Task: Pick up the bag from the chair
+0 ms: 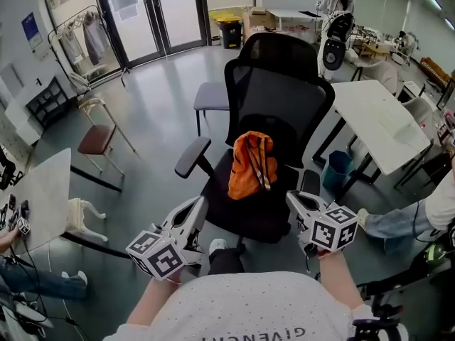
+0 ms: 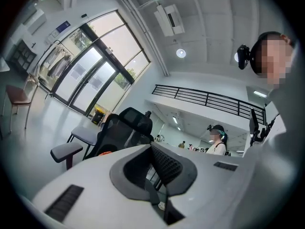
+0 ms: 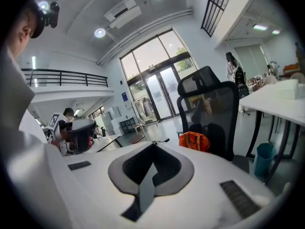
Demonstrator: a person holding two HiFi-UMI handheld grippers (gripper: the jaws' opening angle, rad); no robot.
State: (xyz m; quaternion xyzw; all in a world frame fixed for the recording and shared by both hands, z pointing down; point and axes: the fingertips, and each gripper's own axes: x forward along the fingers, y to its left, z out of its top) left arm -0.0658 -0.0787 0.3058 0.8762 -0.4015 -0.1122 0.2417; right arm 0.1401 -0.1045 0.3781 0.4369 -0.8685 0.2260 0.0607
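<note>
An orange bag (image 1: 250,163) with striped straps sits on the seat of a black mesh office chair (image 1: 281,98), leaning against the backrest. My left gripper (image 1: 201,203) hovers short of the seat's front left edge, jaws shut and empty. My right gripper (image 1: 291,197) is held by the seat's front right corner, also shut and empty. The right gripper view shows the bag (image 3: 194,140) beyond the shut gripper (image 3: 153,144), on the chair (image 3: 214,109). In the left gripper view only an orange sliver of the bag (image 2: 106,152) peeks over the shut gripper (image 2: 151,146), below the chair (image 2: 126,123).
A white table (image 1: 380,119) stands right of the chair with a blue bin (image 1: 340,168) under it. A grey stool (image 1: 212,96) is behind the chair and a brown chair (image 1: 98,138) to the left. Another white table (image 1: 43,197) is at far left. A person's leg (image 1: 398,222) shows at right.
</note>
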